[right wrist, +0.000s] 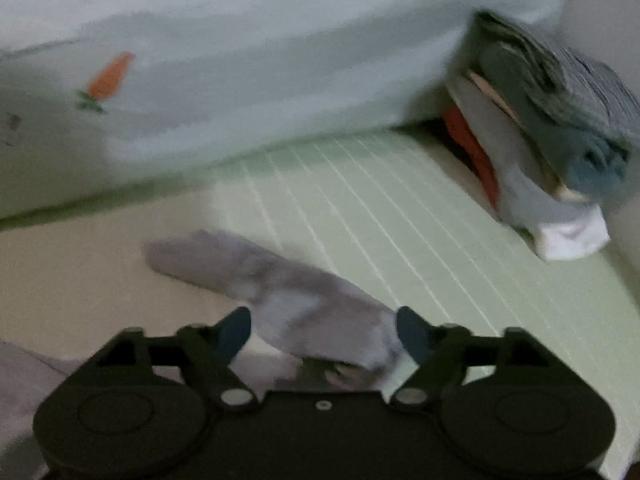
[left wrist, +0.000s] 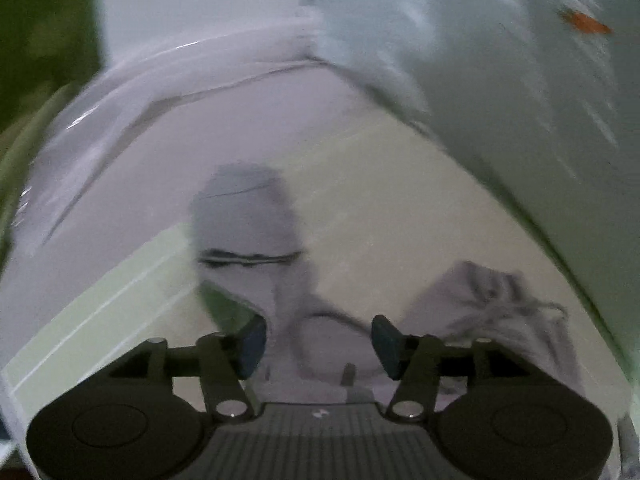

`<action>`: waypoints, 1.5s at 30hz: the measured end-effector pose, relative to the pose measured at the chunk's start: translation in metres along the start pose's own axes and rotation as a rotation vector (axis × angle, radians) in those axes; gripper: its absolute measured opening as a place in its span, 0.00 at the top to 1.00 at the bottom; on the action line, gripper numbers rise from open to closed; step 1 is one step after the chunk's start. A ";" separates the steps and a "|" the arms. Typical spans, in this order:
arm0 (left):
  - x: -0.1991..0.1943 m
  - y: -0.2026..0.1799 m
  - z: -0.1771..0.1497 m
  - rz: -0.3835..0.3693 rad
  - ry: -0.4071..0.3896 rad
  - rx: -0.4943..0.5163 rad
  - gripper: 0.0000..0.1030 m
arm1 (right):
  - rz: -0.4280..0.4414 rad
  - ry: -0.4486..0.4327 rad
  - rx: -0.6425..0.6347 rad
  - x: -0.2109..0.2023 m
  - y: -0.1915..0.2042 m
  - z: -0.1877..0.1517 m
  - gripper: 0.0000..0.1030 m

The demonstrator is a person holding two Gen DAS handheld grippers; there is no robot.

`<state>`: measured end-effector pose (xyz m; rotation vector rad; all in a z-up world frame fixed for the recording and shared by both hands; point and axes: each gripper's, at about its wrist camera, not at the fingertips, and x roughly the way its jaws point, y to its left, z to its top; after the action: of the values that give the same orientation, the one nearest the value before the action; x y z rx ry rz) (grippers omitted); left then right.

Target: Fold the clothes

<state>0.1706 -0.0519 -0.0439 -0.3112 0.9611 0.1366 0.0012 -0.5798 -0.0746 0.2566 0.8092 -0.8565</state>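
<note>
A pale grey garment (left wrist: 248, 220) lies crumpled on a bed's cream sheet (left wrist: 380, 208), blurred in both views. In the left wrist view it runs from a rounded, hood-like end with a dark seam line across it down toward the camera, passing between the fingers of the left gripper (left wrist: 318, 344). Those jaws stand wide apart; the cloth lies between and under them, and whether either blue pad touches it cannot be told. A second bunched grey piece (left wrist: 492, 304) sits just right of the gripper; whether it belongs to the same garment is unclear.

The right wrist view shows grey cloth (right wrist: 280, 288) as a long, limp strip, stretching from the cream sheet at left down between the fingers of the right gripper (right wrist: 322, 336). Those jaws also stand wide, with the fabric loose between them and not pinched.

Only the right view shows a pale green mat with thin white lines (right wrist: 400, 220) under part of the cloth, and a stack of folded clothes (right wrist: 540, 128) at upper right, in grey, blue, red and white. A light blue-green pillow with an orange carrot print (right wrist: 280, 60) runs behind the mat.

Only the left view shows a rumpled lavender blanket (left wrist: 160, 92) along the far edge of the bed, with a dark green surface (left wrist: 40, 20) at the left.
</note>
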 end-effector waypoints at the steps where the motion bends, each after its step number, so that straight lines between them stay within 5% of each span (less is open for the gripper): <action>1: 0.003 -0.012 0.001 -0.018 0.005 0.033 0.39 | 0.018 -0.005 0.002 0.001 0.004 0.002 0.19; 9: 0.024 -0.085 -0.001 -0.154 0.058 0.183 0.29 | 0.004 0.069 -0.069 0.039 0.030 0.007 0.16; 18: 0.045 -0.094 0.006 -0.137 0.090 0.176 0.28 | -0.087 0.137 -0.130 0.094 0.011 0.020 0.16; 21: 0.044 -0.098 0.004 -0.138 0.088 0.193 0.27 | -0.215 0.142 -0.064 0.106 -0.010 0.030 0.25; 24: 0.043 -0.104 0.002 -0.153 0.091 0.208 0.27 | -0.342 0.147 0.002 0.118 -0.032 0.040 0.50; 26: 0.044 -0.109 0.001 -0.167 0.095 0.226 0.27 | -0.356 0.122 -0.006 0.108 -0.031 0.044 0.48; 29: 0.047 -0.119 -0.002 -0.199 0.114 0.240 0.27 | -0.215 0.044 -0.054 0.079 -0.008 0.040 0.27; 38: 0.062 -0.154 -0.017 -0.275 0.171 0.303 0.29 | 0.341 0.099 -0.079 0.022 0.099 -0.002 0.22; 40: 0.065 -0.158 -0.022 -0.285 0.180 0.311 0.42 | 0.423 0.116 -0.108 0.015 0.118 -0.011 0.22; 43: 0.072 -0.158 -0.027 -0.294 0.206 0.306 0.82 | 0.485 0.126 -0.188 0.008 0.144 -0.024 0.23; 45: 0.074 -0.156 -0.029 -0.308 0.214 0.281 0.91 | 0.500 0.145 -0.229 0.009 0.155 -0.031 0.30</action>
<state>0.2297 -0.2104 -0.0890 -0.2125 1.1160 -0.3168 0.1054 -0.4685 -0.1190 0.3034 0.9182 -0.2749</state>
